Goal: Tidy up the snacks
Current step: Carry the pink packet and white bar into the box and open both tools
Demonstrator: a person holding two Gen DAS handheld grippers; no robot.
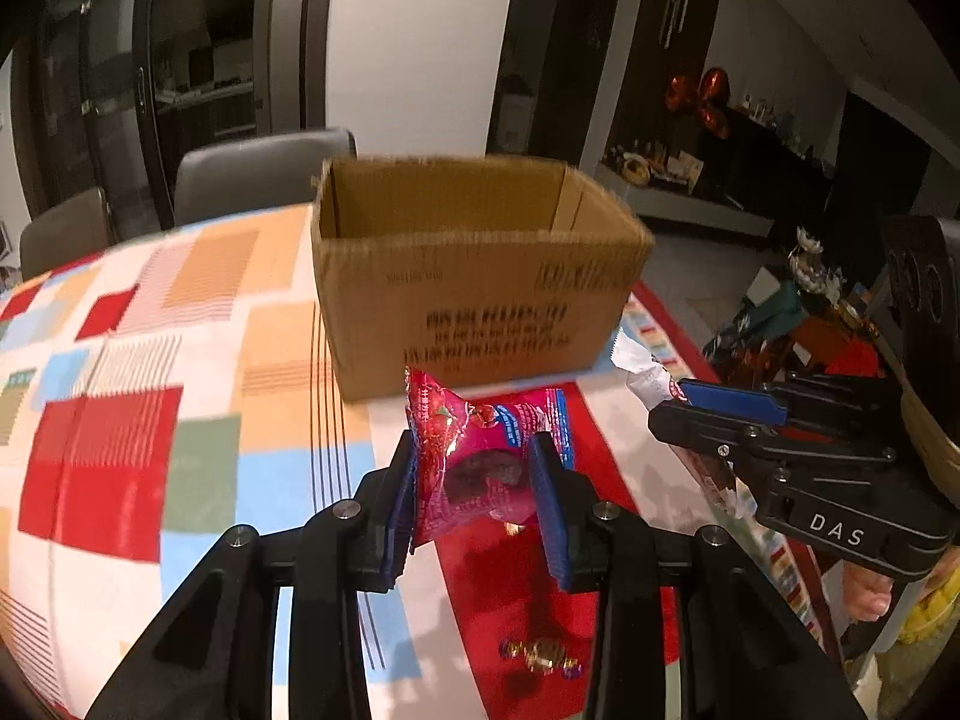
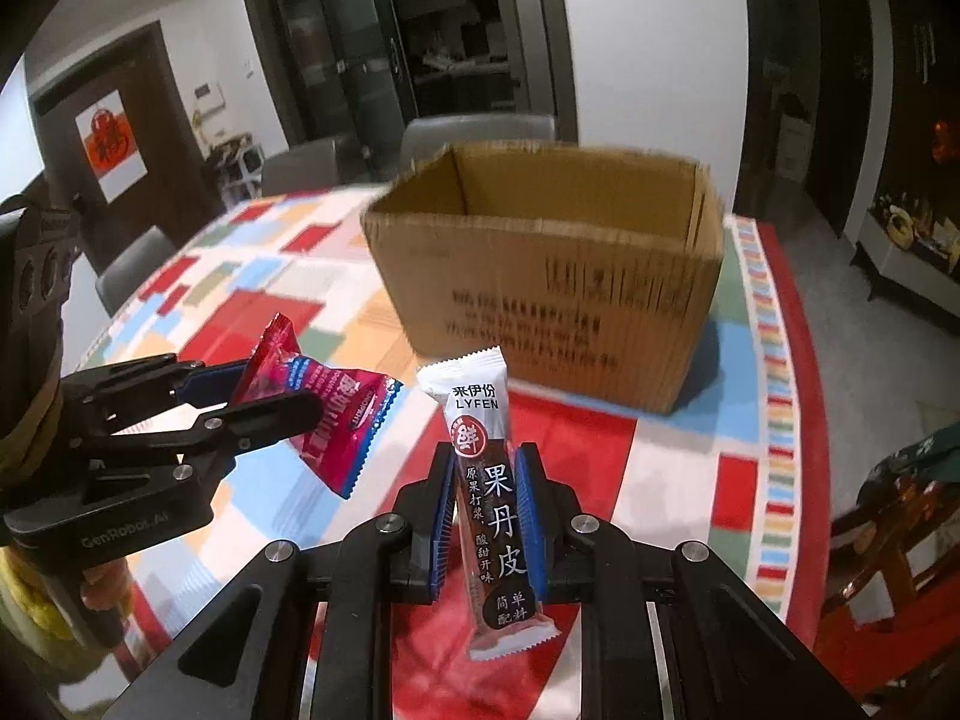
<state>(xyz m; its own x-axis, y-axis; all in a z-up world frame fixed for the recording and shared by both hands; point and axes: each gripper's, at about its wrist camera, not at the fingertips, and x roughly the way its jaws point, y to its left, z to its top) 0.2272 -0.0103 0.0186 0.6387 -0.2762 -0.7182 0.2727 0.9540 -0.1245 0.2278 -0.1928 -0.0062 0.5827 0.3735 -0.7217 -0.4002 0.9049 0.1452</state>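
Observation:
My left gripper [image 1: 474, 468] is shut on a pink snack packet [image 1: 480, 462] and holds it above the table, in front of an open cardboard box [image 1: 474, 300]. My right gripper [image 2: 486, 480] is shut on a long white and dark fruit-leather bar [image 2: 489, 498], held upright before the same box [image 2: 552, 288]. Each gripper shows in the other's view: the right one [image 1: 678, 405] at the right with the bar's white end [image 1: 642, 369], the left one [image 2: 282, 396] at the left with the pink packet [image 2: 336, 420]. The box inside looks empty where visible.
A checked tablecloth [image 1: 120, 360] covers the table. A small wrapped candy [image 1: 540, 654] lies on the red patch below my left gripper. Grey chairs [image 1: 258, 174] stand behind the table. A cluttered chair [image 2: 900, 510] is off the table's right edge.

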